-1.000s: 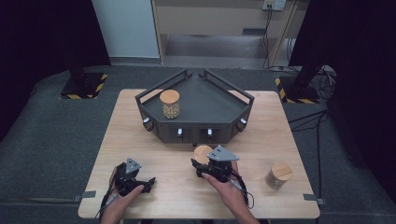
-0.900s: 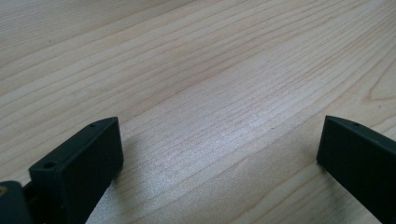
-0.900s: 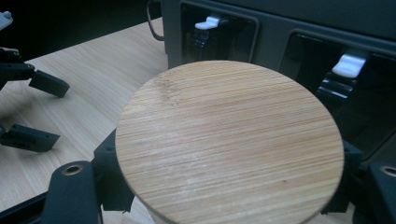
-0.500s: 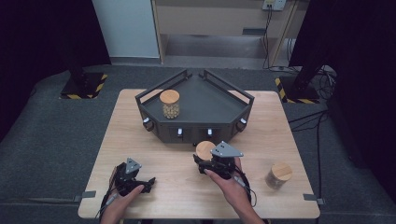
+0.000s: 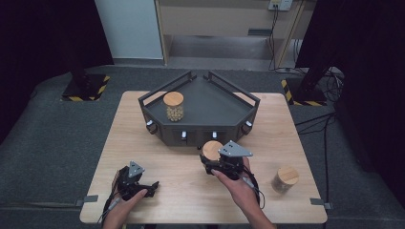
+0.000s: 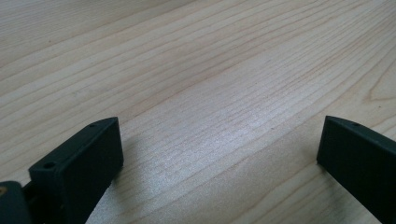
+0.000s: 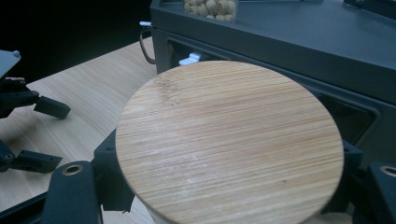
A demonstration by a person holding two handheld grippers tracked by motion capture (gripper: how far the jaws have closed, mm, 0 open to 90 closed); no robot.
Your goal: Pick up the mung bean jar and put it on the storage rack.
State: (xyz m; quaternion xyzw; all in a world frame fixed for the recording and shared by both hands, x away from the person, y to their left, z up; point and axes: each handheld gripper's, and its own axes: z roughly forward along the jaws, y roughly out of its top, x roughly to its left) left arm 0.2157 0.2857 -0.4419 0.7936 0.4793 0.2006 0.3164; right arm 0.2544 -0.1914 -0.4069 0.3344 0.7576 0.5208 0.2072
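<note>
The right tongs [image 5: 213, 162] pinch a jar [image 5: 212, 150] just before the tray [image 5: 210, 127], where one jar [image 5: 173, 105] already stands. Another jar [image 5: 284, 179] waits to their right. The left tongs [image 5: 145, 187] rest spread, empty.

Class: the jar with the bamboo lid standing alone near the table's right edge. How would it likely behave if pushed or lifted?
The jar stands upright on a flat base, so it would probably slide. Pushed high, it might tip, then roll. Its clear wall looks smooth, so fingers might slip.
</note>
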